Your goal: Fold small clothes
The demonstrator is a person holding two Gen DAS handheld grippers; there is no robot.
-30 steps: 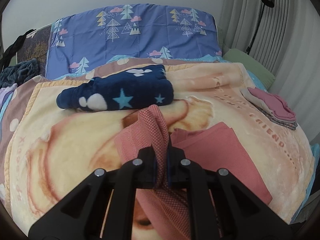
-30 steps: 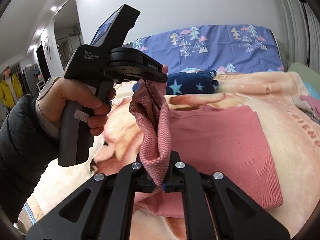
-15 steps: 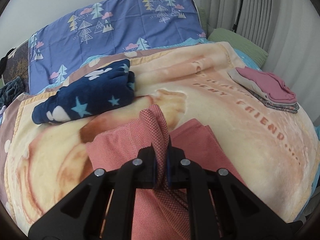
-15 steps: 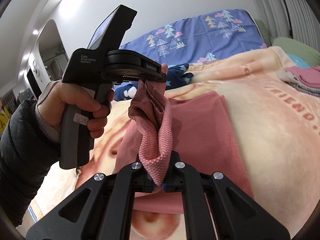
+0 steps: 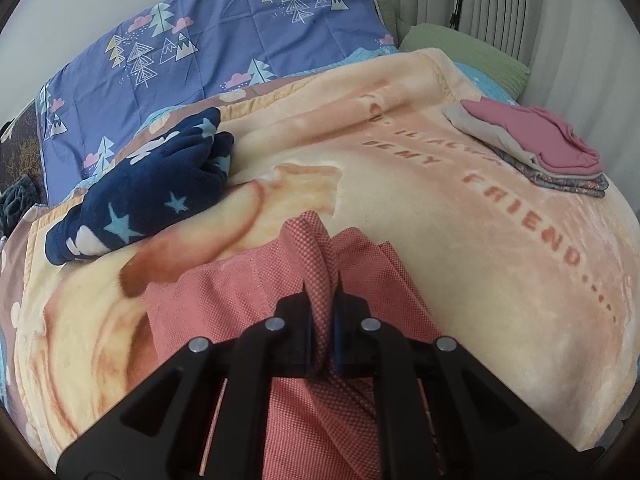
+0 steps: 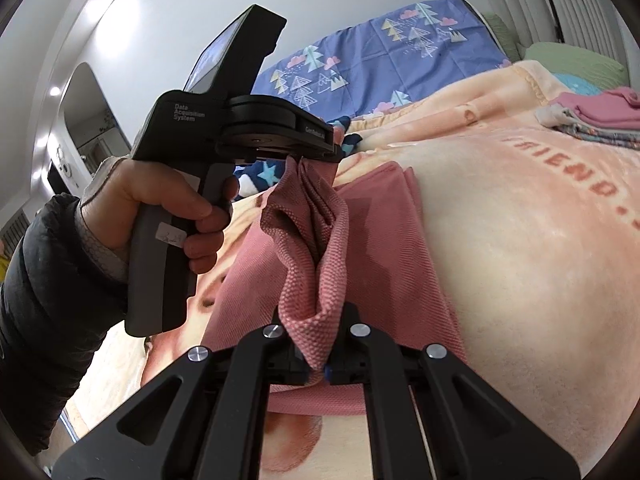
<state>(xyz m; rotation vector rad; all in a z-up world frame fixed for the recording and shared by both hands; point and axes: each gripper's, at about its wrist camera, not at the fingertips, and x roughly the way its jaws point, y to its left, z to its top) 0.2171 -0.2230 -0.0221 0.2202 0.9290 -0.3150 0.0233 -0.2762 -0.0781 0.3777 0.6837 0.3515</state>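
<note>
A salmon-pink knit garment [image 5: 248, 312] lies on the peach blanket [image 5: 460, 260], partly folded over itself. My left gripper [image 5: 321, 312] is shut on a bunched edge of it, lifted off the bed. My right gripper [image 6: 318, 360] is shut on another bunched part of the same edge [image 6: 316, 264]. In the right wrist view the left gripper [image 6: 310, 156] hangs above, with the cloth stretched between the two.
A stack of folded clothes, pink on top [image 5: 536, 144], sits at the right of the bed, also in the right wrist view [image 6: 600, 112]. A navy star-print fleece [image 5: 148, 188] lies at the left. A purple tree-print pillow [image 5: 224, 48] and curtains stand behind.
Both grippers have carried the held edge to the right and forward over the garment. The folded stack now appears closer. Both grips are unchanged.
</note>
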